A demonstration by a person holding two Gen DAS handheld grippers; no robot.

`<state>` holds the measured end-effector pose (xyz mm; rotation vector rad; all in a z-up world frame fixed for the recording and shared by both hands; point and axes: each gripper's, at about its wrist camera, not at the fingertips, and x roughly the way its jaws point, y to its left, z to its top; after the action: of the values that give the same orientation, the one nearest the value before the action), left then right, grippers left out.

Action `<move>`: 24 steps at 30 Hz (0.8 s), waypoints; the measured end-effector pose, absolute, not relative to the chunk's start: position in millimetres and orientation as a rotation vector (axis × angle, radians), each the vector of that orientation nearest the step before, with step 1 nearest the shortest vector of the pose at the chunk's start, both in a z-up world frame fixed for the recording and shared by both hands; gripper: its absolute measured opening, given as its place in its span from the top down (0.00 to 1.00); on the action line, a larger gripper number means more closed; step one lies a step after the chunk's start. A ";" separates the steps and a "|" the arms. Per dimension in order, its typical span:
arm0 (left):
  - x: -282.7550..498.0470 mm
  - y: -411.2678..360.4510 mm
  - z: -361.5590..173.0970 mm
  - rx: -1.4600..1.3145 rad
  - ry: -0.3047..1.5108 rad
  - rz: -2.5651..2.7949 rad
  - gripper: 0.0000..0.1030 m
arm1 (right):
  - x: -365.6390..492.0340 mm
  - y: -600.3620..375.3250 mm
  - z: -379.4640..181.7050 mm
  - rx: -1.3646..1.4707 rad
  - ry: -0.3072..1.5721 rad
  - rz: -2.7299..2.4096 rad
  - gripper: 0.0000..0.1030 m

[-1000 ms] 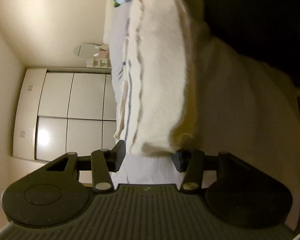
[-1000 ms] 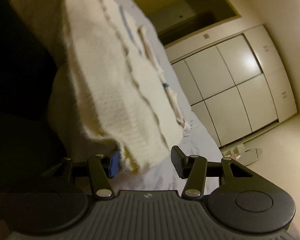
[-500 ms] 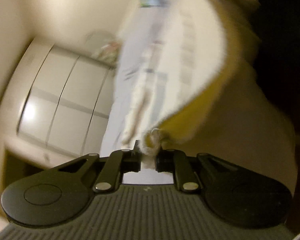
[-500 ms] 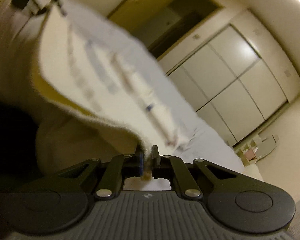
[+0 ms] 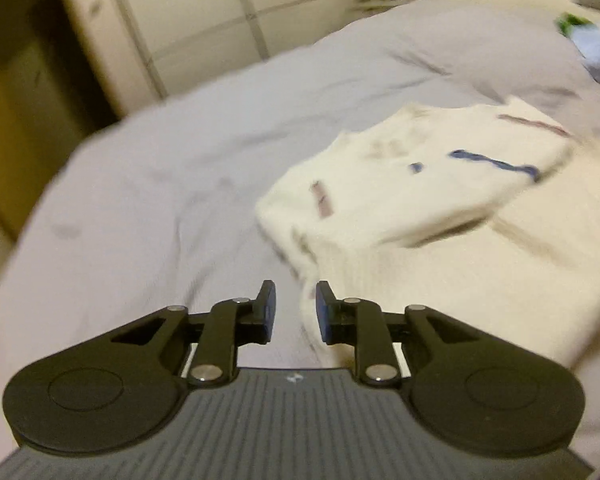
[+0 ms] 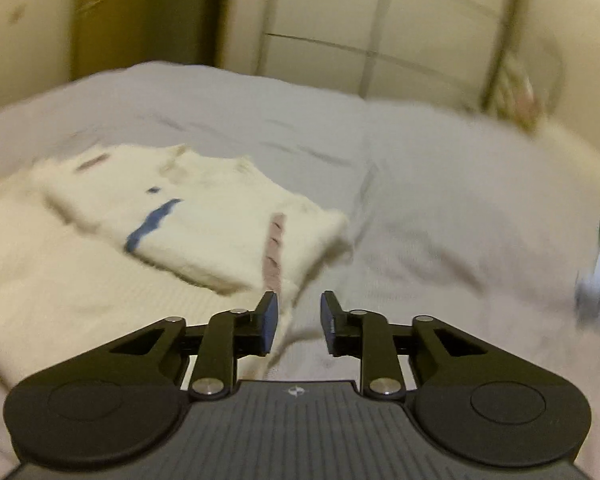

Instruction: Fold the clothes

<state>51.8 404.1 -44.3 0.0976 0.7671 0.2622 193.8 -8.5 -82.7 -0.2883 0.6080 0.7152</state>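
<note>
Left tool (image 5: 292,306) and right tool (image 6: 299,318) are both hanging over the bed (image 5: 160,168) with jaws apart, gripping nothing. Just beyond the fingertips the cream sweater (image 5: 440,216) is lying on the pale grey sheet, its upper part folded over the lower, blue and brown stripes showing. Farther back, white closet doors (image 6: 400,28) are standing blurred.
</note>
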 end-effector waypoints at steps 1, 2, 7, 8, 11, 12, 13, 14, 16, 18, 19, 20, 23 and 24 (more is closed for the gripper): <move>48.8 414.8 -44.5 0.021 0.776 0.262 0.75 | 202.7 -13.4 -86.3 -0.219 0.653 0.718 0.62; 43.7 426.2 -43.7 -0.062 0.782 0.259 0.74 | 207.9 -23.5 -88.1 -0.121 0.702 0.740 0.58; 30.7 447.7 -50.2 -0.298 0.795 0.220 0.57 | 241.4 -62.1 -98.5 0.305 0.944 0.804 0.50; 32.6 447.0 -54.3 -0.312 0.801 0.212 0.56 | 242.8 -63.4 -101.1 0.334 0.965 0.815 0.50; 45.9 438.3 -66.1 -0.304 0.827 0.185 0.57 | 240.1 -56.1 -100.9 0.308 0.987 0.847 0.50; 50.6 435.1 -70.0 -0.300 0.836 0.176 0.58 | 236.9 -48.1 -101.6 0.276 0.992 0.861 0.50; 53.5 430.7 -72.9 -0.287 0.845 0.169 0.60 | 234.9 -38.9 -103.0 0.241 1.001 0.872 0.50; 57.8 426.3 -77.6 -0.270 0.853 0.164 0.62 | 233.6 -29.0 -105.6 0.201 1.014 0.878 0.51; 61.9 416.7 -85.6 -0.220 0.870 0.168 0.72 | 222.4 -17.5 -109.4 0.112 1.015 0.889 0.77; 56.3 407.7 -84.1 -0.169 0.848 0.173 0.84 | 207.9 -11.9 -105.1 0.013 0.974 0.879 0.86; 51.5 404.4 -80.8 -0.151 0.827 0.173 0.86 | 199.2 -10.6 -99.5 -0.044 0.937 0.871 0.86; 46.2 401.5 -76.7 -0.134 0.804 0.173 0.87 | 189.7 -8.7 -91.3 -0.111 0.890 0.871 0.87; 27.6 387.7 -59.7 -0.053 0.729 0.163 0.87 | 165.7 -3.0 -66.9 -0.256 0.768 0.874 0.87; 22.6 383.4 -55.6 -0.026 0.704 0.164 0.87 | 159.4 -2.4 -59.5 -0.276 0.729 0.876 0.88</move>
<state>22.6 383.4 -55.6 -0.0260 0.7044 0.1642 159.4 -2.4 -59.5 -0.2759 0.7288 0.8762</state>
